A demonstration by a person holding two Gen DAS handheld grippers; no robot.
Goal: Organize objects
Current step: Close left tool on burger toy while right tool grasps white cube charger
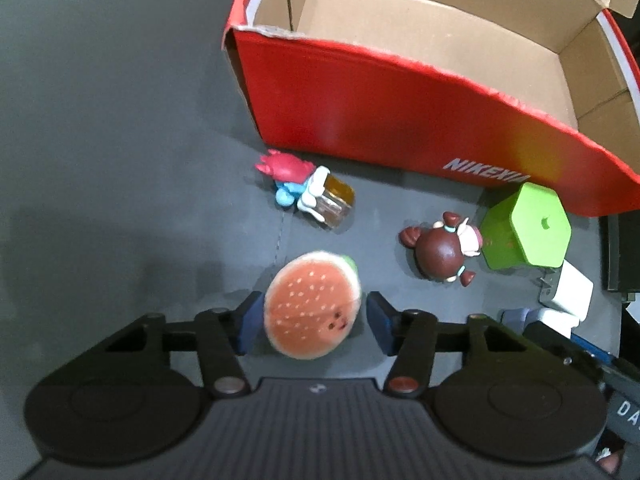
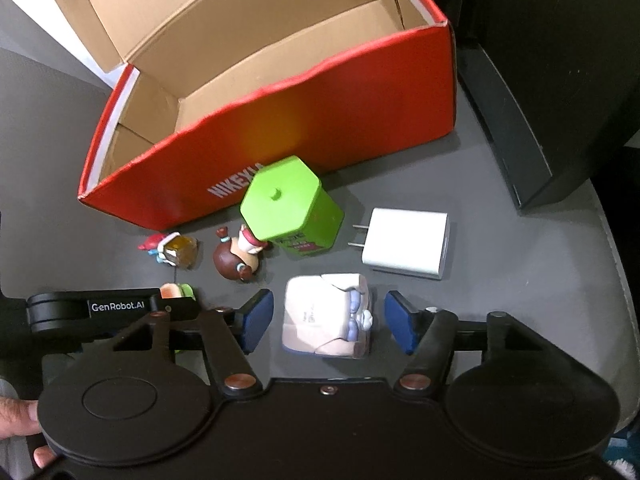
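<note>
A burger toy [image 1: 312, 312] lies on the grey table between the pads of my left gripper [image 1: 314, 320]. The left pad is at its edge and a thin gap shows at the right pad, so the gripper is open. In the right wrist view a pale boxy toy [image 2: 324, 320] lies between the pads of my right gripper [image 2: 330, 320], which is open with a gap on both sides. Behind them stands an open red shoebox [image 1: 360, 112] [image 2: 320, 120] with nothing seen inside it.
In front of the shoebox are a green hexagonal box [image 2: 288, 204], a brown-haired figurine [image 2: 236, 256], a small red and blue figurine with an amber cube [image 2: 172, 250] and a white charger [image 2: 408, 244]. A black case [image 2: 540, 120] stands at the right. A person's hand [image 2: 16, 416] shows at the lower left.
</note>
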